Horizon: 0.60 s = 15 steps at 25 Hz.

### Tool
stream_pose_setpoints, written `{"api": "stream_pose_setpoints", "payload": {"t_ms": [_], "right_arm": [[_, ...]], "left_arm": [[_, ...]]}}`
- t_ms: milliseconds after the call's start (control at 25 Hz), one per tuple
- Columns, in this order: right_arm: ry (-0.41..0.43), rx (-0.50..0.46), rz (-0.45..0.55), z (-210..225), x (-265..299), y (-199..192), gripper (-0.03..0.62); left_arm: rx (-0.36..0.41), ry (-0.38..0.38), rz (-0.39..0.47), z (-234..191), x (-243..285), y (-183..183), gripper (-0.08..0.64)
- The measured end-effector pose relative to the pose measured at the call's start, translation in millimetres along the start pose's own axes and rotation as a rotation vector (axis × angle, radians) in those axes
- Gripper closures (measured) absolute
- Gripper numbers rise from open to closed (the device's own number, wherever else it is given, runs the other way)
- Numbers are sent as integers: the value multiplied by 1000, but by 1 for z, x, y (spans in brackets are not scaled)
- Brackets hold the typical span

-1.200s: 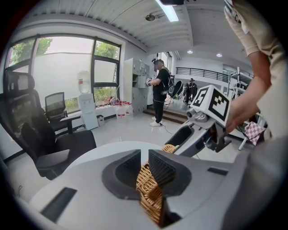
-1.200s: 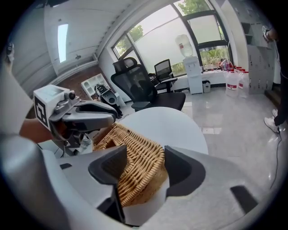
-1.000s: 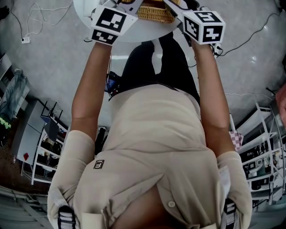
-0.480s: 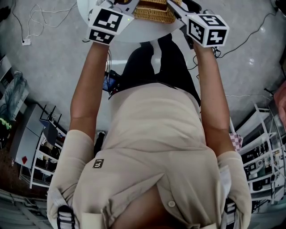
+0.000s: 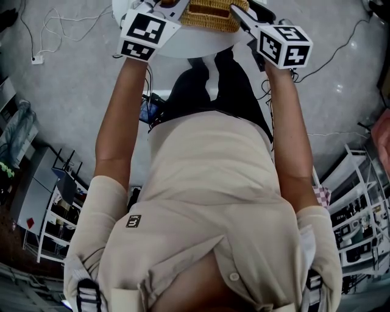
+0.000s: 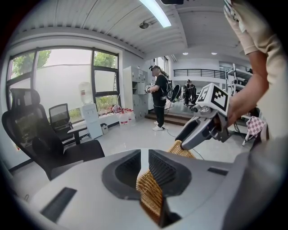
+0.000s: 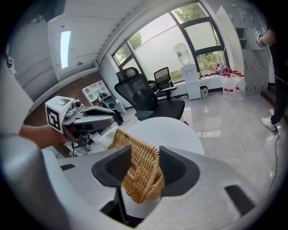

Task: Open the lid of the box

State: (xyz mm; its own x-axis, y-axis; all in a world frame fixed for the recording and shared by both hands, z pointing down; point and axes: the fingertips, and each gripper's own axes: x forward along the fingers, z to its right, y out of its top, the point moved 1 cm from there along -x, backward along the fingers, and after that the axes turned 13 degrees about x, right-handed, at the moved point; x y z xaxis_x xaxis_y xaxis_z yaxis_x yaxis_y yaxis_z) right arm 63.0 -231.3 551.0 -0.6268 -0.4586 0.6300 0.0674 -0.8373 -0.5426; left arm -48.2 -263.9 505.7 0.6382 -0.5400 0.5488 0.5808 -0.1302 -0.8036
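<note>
A woven wicker box (image 5: pixel 210 15) stands on a round white table (image 5: pixel 195 42) at the top of the head view. My left gripper (image 5: pixel 167 5) is at its left side. In the left gripper view its jaws (image 6: pixel 144 164) stand close together, with a thin wicker edge (image 6: pixel 150 193) pinched between them. My right gripper (image 5: pixel 239 13) is at the box's right side. In the right gripper view its jaws (image 7: pixel 145 161) are closing on a corner of the wicker box (image 7: pixel 141 173), which fills the gap between the pads. Whether lid or body is gripped I cannot tell.
Black office chairs (image 7: pixel 144 96) stand behind the table (image 7: pixel 180 132). A person (image 6: pixel 159 101) stands far off near steps. Water jugs (image 7: pixel 231 83) sit by the windows. Cables (image 5: pixel 52 27) lie on the floor. Wire shelves (image 5: pixel 359 207) flank the person holding the grippers.
Both marker cubes have crept toward the top of the head view, closer to the wicker box. The right one has also drifted slightly right.
</note>
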Motion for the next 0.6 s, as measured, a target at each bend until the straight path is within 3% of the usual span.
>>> {"api": "stream_pose_setpoints", "payload": {"t_ms": [600], "right_arm": [[-1, -29, 12, -24, -27, -8, 411]], "left_arm": [[20, 12, 12, 11, -31, 9, 532]]}}
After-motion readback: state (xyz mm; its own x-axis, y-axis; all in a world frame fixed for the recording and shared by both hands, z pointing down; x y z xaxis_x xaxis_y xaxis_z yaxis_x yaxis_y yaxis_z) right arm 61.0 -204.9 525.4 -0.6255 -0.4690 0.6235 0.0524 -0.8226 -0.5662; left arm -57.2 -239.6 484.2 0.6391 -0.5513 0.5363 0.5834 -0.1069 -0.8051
